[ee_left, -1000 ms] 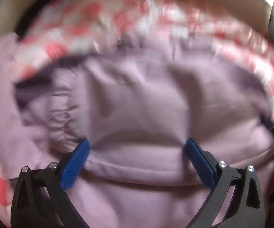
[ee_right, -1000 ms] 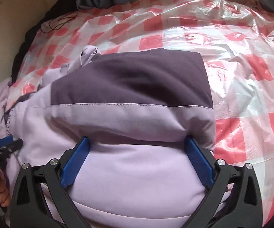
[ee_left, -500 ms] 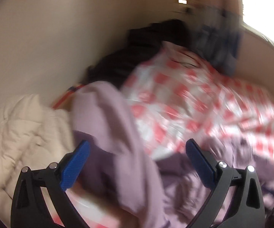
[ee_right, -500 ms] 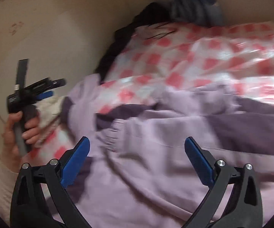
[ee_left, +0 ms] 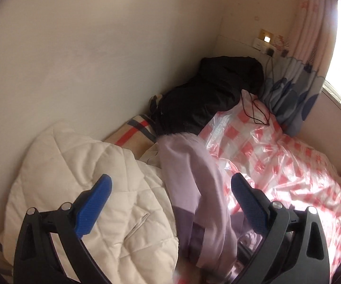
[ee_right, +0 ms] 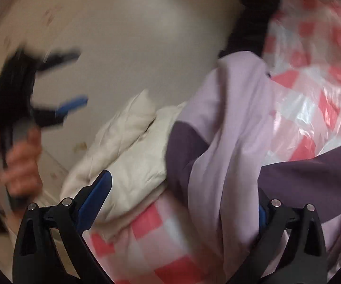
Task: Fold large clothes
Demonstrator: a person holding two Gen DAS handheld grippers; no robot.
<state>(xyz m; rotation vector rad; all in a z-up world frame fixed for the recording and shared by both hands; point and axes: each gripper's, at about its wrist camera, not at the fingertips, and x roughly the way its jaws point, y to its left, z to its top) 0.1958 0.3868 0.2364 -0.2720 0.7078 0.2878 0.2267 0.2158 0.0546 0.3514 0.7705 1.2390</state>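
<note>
Both grippers were spread wide and held nothing: the left gripper (ee_left: 169,195) and the right gripper (ee_right: 182,196). The lilac jacket (ee_left: 194,189) lay across the bed's left edge, partly on the checked plastic sheet (ee_left: 276,156), touching the white quilt (ee_left: 80,172).

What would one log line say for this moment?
lilac jacket unfolded, draped over quilt | left hand-held gripper open | right hand-held gripper open

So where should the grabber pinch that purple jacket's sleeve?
Probably near the cuff end of the lilac sleeve, which stretches away across the white quilt edge. Come from above with the left gripper, jaws across its narrow width; it lies long and flat there.
</note>
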